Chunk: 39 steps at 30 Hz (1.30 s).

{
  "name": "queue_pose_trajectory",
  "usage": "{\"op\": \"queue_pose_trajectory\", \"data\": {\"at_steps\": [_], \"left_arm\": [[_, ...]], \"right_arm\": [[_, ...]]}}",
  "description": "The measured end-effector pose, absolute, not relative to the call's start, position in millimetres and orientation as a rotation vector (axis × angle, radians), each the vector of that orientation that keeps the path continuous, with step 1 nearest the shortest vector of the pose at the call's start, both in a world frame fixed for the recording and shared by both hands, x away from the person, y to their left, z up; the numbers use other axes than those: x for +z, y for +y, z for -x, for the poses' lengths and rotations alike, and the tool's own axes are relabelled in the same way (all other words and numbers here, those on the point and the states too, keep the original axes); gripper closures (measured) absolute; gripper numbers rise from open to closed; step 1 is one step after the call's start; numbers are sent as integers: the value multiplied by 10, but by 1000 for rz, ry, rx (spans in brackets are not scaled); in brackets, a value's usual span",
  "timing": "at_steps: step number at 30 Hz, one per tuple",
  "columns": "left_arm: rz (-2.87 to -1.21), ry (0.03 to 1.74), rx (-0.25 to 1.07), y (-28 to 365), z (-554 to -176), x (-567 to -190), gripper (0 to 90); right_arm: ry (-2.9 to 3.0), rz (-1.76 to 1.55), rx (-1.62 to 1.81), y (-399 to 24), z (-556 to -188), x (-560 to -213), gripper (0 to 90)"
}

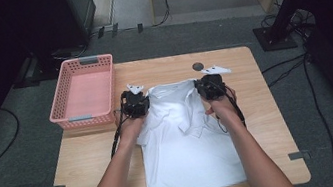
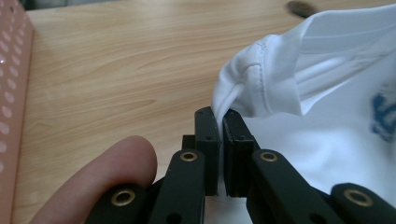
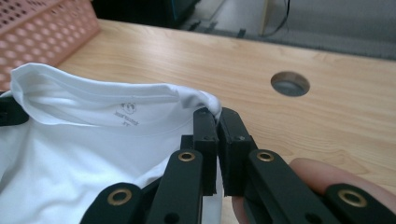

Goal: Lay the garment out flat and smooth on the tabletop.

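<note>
White cotton T-shirt (image 1: 183, 146) lies on the light wooden tabletop (image 1: 270, 122), hem toward the person, neck end toward the far edge. Far part bunched and folded over, one sleeve flopped onto the chest. Near hem reaches the near tabletop edge.

Left claw (image 1: 141, 99) sits at the shirt's far-left corner, at the shoulder. In the left gripper view the left claw (image 2: 220, 122) has jaws closed tight on a pinched fold of white fabric, shoulder seam bulging just above the tips. A fingertip (image 2: 112, 172) shows beside the left jaw.

Right claw (image 1: 204, 85) sits at the far-right corner of the shirt, by the collar. In the right gripper view the right claw (image 3: 216, 116) is clamped on the collar edge, cloth wedged between the jaws. Neck opening with small printed label (image 3: 127, 112) faces the camera, spread to the left of the jaws.

Pink perforated plastic basket (image 1: 84, 90) stands on the tabletop's far-left corner, just beside the left claw, apart from the shirt. Round cable hole (image 1: 196, 66) in the tabletop, just beyond the right claw.
</note>
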<state>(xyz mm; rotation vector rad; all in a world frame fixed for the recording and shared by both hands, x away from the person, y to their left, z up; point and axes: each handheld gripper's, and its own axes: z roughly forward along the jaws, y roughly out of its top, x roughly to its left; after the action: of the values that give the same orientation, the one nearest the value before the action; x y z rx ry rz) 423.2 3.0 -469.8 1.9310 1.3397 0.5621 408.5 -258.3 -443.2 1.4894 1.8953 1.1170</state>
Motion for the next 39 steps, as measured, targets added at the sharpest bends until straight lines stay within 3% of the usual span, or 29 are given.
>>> {"op": "queue_pose_trajectory", "data": {"at_steps": [4, 6, 9, 12, 19, 28, 39], "left_arm": [[-1943, 1423, 568, -8, -4443, -4837, 805], [-1951, 1476, 582, -35, -4538, -4886, 688], [-1976, 1504, 544, -46, -4646, -4923, 562], [-1975, 1499, 498, -15, -4692, -4884, 446], [-1972, 1433, 469, -22, -4579, -4846, 403], [-1981, 1448, 522, -41, -4552, -5080, 419], [-1960, 1343, 582, -71, -4471, -5181, 318]], "right_arm": [[1911, -1580, 1068, -2548, -4348, -4574, 882], [1909, -1620, 1039, -2534, -4459, -4630, 874], [1871, -1672, 998, -2532, -4590, -4714, 719], [1816, -1711, 990, -2575, -4646, -4748, 682], [1865, -1641, 1055, -2571, -4477, -4684, 691], [2076, -1434, 1112, -2156, -3958, -4780, 749], [2222, -1256, 1025, -1763, -3603, -5071, 612]]}}
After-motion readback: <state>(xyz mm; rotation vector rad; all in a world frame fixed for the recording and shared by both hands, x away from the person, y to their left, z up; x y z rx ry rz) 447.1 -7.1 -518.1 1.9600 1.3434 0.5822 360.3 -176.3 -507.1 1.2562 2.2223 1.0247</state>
